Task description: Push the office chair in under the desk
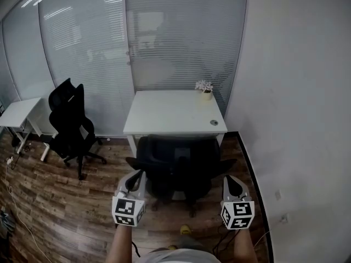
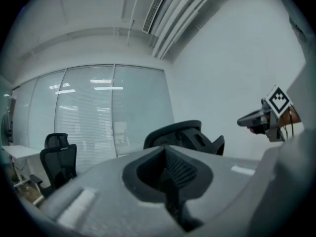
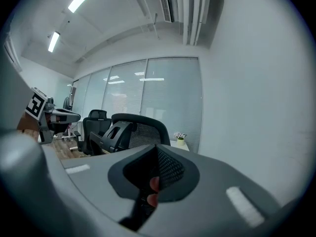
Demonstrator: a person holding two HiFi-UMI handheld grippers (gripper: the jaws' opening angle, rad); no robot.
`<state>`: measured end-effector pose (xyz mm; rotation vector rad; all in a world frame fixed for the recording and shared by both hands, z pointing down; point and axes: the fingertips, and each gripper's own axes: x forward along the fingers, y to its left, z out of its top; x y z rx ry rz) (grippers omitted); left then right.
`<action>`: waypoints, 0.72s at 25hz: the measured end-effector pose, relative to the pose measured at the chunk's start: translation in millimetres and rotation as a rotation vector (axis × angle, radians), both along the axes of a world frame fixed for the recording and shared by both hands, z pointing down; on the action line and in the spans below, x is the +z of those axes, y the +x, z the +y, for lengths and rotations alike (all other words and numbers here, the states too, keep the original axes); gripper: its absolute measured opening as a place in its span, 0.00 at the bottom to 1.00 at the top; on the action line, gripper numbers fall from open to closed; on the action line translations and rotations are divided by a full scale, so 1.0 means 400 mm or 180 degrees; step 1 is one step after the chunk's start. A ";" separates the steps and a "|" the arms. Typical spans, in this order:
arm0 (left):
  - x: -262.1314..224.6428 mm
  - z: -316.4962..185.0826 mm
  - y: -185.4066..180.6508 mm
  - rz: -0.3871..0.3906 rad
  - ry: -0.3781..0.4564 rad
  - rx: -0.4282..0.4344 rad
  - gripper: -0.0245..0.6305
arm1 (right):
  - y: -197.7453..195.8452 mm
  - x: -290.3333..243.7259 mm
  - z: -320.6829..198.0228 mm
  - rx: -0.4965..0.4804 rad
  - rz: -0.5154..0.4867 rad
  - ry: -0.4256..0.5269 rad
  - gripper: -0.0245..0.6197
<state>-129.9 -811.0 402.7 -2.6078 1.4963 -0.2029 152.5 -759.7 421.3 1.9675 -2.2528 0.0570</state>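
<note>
The black office chair (image 1: pixel 178 166) stands in front of the white desk (image 1: pixel 175 114), its seat partly under the desk's front edge and its back towards me. My left gripper (image 1: pixel 135 178) is shut and empty, just behind the chair's left armrest. My right gripper (image 1: pixel 231 182) is also shut and empty, just behind the right armrest. Whether either one touches the chair I cannot tell. The chair's back (image 2: pixel 182 135) rises ahead of the closed left gripper (image 2: pixel 165 152) in the left gripper view. In the right gripper view the chair (image 3: pixel 136 130) is ahead and to the left of the right gripper (image 3: pixel 157 149).
A second black chair (image 1: pixel 71 122) stands at the left beside another white table (image 1: pixel 16 114). A small potted plant (image 1: pixel 204 86) sits on the desk's far right corner. A white wall (image 1: pixel 296 119) runs close on the right. Cables (image 1: pixel 11 196) lie on the wood floor at the left.
</note>
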 end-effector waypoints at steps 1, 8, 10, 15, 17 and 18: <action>-0.003 0.000 -0.002 0.0000 0.0006 -0.0007 0.04 | -0.002 -0.001 0.001 0.0000 0.0002 0.0004 0.04; 0.002 -0.001 -0.001 -0.0011 0.0026 0.0005 0.04 | -0.001 0.002 0.000 0.0032 0.0004 0.0035 0.04; 0.005 0.002 -0.002 -0.0019 0.0014 -0.0003 0.04 | 0.000 0.003 0.001 0.0027 0.0001 0.0041 0.04; 0.000 0.004 -0.011 -0.0024 0.0026 -0.0002 0.04 | -0.002 0.000 -0.003 0.0049 -0.0010 0.0047 0.04; -0.002 -0.002 -0.014 -0.0009 0.0038 -0.0011 0.04 | -0.004 -0.002 -0.010 0.0046 -0.0008 0.0063 0.04; -0.003 -0.005 -0.015 0.0000 0.0042 -0.0015 0.04 | -0.005 -0.003 -0.014 0.0040 -0.0002 0.0071 0.04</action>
